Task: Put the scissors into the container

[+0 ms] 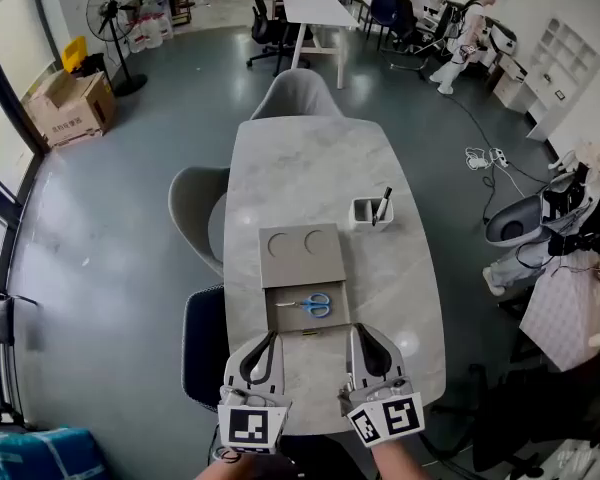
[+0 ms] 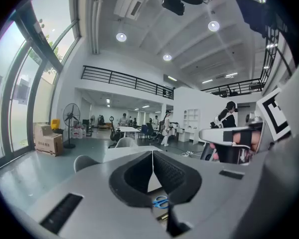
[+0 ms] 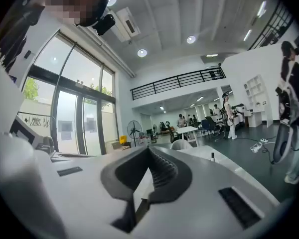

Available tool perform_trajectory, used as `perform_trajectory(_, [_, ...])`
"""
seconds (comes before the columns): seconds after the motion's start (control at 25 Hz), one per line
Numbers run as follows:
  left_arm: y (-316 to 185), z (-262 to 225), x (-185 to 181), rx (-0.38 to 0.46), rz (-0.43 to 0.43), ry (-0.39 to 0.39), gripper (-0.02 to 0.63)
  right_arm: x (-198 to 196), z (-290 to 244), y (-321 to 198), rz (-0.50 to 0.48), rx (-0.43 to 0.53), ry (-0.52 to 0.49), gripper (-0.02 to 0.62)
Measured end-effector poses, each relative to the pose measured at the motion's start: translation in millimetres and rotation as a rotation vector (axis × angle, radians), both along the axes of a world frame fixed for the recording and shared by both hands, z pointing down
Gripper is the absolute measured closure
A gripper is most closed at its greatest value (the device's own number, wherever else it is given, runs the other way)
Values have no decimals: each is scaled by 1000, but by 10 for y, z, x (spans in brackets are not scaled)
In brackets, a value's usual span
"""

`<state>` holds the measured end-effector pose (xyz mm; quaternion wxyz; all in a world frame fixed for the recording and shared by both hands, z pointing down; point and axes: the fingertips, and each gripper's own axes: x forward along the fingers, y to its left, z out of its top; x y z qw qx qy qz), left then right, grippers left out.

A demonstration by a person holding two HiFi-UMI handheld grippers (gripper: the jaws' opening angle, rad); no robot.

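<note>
Blue-handled scissors (image 1: 313, 305) lie flat inside the open grey box (image 1: 272, 316) on the marble table (image 1: 310, 168). The box's lid (image 1: 301, 255) is folded back beyond it. In the left gripper view the scissors (image 2: 161, 201) show below the jaws. My left gripper (image 1: 272, 337) hovers near the table's front edge, just short of the box's left corner, shut and empty. My right gripper (image 1: 354, 334) hangs beside the box's right corner, also shut with nothing in it. The pads meet in the left gripper view (image 2: 152, 156) and in the right gripper view (image 3: 149, 151).
A white pen holder (image 1: 368, 214) with a black pen (image 1: 383, 206) stands right of the lid. Grey chairs (image 1: 198, 204) sit at the table's left and far end (image 1: 297, 94), and a dark chair (image 1: 202, 348) at the near left. Hanging clothes and gear (image 1: 570, 268) crowd the right.
</note>
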<state>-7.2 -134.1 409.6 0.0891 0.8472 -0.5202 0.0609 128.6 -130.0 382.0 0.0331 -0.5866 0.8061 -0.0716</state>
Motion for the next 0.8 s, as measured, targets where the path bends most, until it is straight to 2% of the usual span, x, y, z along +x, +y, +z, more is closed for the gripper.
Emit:
perform_trajectory(0.32, [526,-256,-181,48,36,9,590,-119,-210,586,72,36,58,598])
perform_trajectory(0.6, [1098,-462,-421,92,51,12,591,-315,-269,1218,117,27,42,598])
perform_trajectory(0.8, [1454,-558,-566,94,54,43,591,-437,-363,1627,141,46,43,598])
